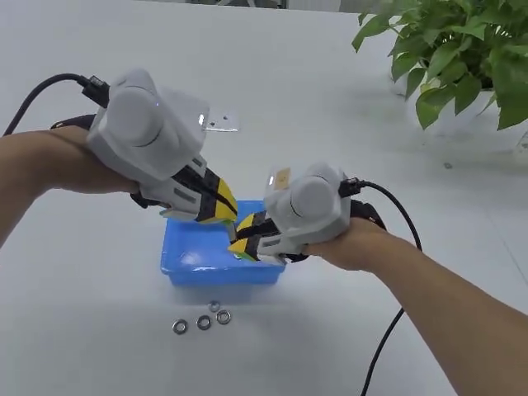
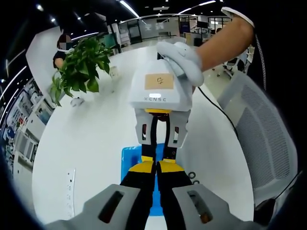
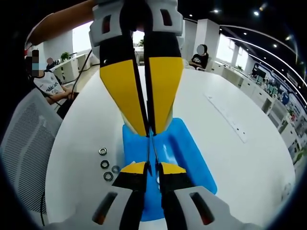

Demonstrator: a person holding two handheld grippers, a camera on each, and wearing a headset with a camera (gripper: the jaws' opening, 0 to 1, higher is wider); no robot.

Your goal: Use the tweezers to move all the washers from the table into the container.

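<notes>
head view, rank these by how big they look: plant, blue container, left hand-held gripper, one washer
1. plant and left hand-held gripper: about alike. The gripper is nearer the camera and the plant is cropped, so they are left unranked.
2. blue container, partly hidden
3. washer, by far the smallest

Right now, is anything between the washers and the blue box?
Nothing visible. The washers lie on bare table beside the near wall of the blue container; the left gripper and right gripper hang over it, pinching the tweezers.

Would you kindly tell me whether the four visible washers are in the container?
Out: the washers lie on the table, just outside the blue container.
</notes>
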